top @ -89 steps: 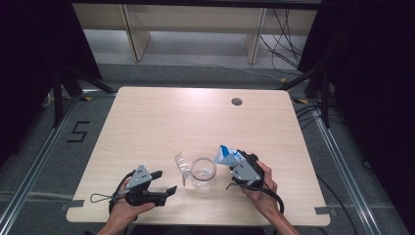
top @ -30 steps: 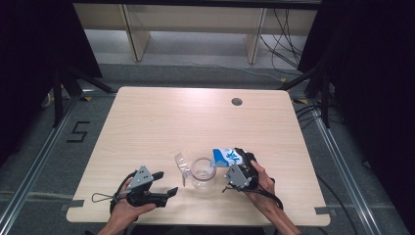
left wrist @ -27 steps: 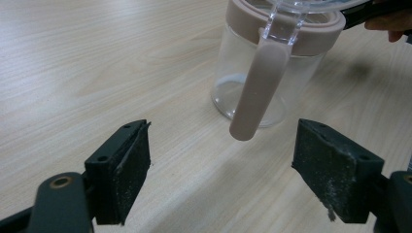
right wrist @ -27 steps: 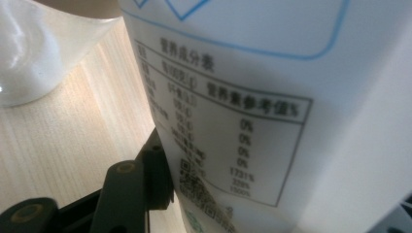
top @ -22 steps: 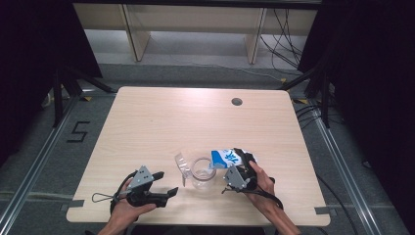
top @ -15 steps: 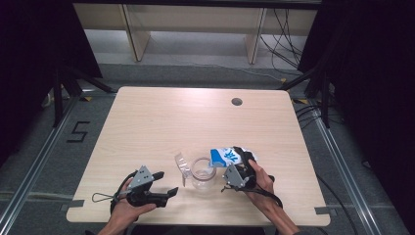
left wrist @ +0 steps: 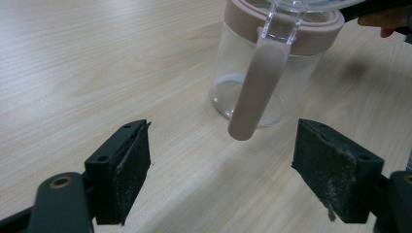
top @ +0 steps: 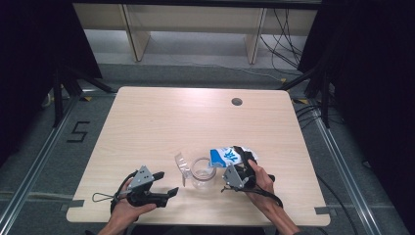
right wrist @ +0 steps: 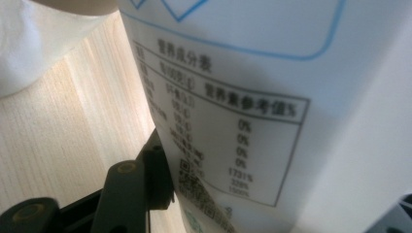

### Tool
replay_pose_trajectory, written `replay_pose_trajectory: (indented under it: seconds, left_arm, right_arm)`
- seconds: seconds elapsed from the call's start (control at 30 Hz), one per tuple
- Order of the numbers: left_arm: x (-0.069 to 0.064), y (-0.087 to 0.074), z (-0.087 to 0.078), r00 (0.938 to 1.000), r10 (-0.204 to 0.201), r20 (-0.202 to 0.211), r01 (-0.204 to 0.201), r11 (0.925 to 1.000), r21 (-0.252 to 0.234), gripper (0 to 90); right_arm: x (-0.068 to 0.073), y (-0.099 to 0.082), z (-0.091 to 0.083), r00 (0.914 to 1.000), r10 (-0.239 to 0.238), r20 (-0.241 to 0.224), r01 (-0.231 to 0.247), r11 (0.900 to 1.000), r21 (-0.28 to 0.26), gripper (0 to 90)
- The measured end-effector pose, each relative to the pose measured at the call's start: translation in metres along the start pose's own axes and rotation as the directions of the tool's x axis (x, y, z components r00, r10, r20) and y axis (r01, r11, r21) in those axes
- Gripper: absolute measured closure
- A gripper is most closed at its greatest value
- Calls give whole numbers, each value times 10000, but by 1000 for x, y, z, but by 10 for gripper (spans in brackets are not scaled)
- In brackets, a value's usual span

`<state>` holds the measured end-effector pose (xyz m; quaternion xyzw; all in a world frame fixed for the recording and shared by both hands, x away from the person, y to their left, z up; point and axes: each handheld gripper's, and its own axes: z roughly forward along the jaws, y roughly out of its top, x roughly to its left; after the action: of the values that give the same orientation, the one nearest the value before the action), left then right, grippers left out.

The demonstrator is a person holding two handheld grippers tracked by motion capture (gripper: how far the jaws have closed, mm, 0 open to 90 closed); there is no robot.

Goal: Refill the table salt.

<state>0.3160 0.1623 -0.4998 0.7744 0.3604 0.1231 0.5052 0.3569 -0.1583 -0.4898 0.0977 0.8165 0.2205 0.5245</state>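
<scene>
A clear glass jar (top: 202, 172) with a pinkish rim is taken as the landmark; it stands upright on the wooden table (top: 161, 122), near the front edge. Its clear lid is seen hinged open on the side toward the left gripper (top: 164, 183), and a pinkish strap (left wrist: 255, 82) is seen hanging down its wall. The left gripper is held low just beside the jar, apart from it; its jaws are spread wide with nothing between them, and the strap and jar lie directly ahead of them. On the jar's other side a white and blue pouch (top: 227, 155) is held tilted toward the jar's mouth, clamped between the jaws of the right gripper (top: 241, 166). In the right gripper view the pouch's printed label (right wrist: 228, 126) blocks most of the scene. A round hole (top: 237, 102) is seen in the table well beyond the jar
</scene>
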Motion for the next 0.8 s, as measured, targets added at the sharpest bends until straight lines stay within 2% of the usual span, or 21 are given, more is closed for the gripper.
replay_pose_trajectory:
  seconds: [0.4, 0.43, 0.5, 0.53, 0.6, 0.63, 0.73, 0.77, 0.8]
  left_arm:
    - [0, 0, -1, 10000, 14, -5, -14, 10000, 87, 206]
    - [0, 1, -1, 9999, 119, -12, -119, 9999, 51, 206]
    - [-1, 0, 0, 10000, -39, -11, 39, 10000, 48, 206]
    - [0, 0, 0, 10000, 14, 16, -14, 9999, 108, 206]
    - [-1, 0, -1, 10000, -28, -90, 29, 9999, 116, 206]
    - [-1, 1, -1, 9999, 113, -73, -113, 9999, 119, 206]
    - [0, 1, -1, 9999, 136, -47, -135, 9999, 105, 206]
    - [0, 1, -1, 9999, 143, -49, -142, 9998, 107, 206]
    - [0, 1, -1, 9999, 146, -46, -145, 9998, 104, 206]
  right_arm:
    - [2, 2, -1, 9976, -568, 404, 570, 9984, -43, 487]
    - [2, 2, -2, 9973, -623, 384, 624, 9981, -3, 487]
    - [3, 1, 0, 9966, -706, 434, 709, 9975, -60, 488]
    - [2, 2, -1, 9946, -879, 546, 876, 9961, 79, 488]
    - [2, 2, -1, 9941, -922, 576, 921, 9957, 50, 489]
    - [2, 2, -1, 9940, -936, 565, 935, 9956, 51, 490]
    - [2, 2, -2, 9941, -920, 581, 917, 9958, 75, 490]
    - [-1, 3, -2, 9860, -1505, 720, 1511, 9885, -34, 490]
    - [-1, 3, -2, 9860, -1505, 720, 1511, 9885, -34, 490]
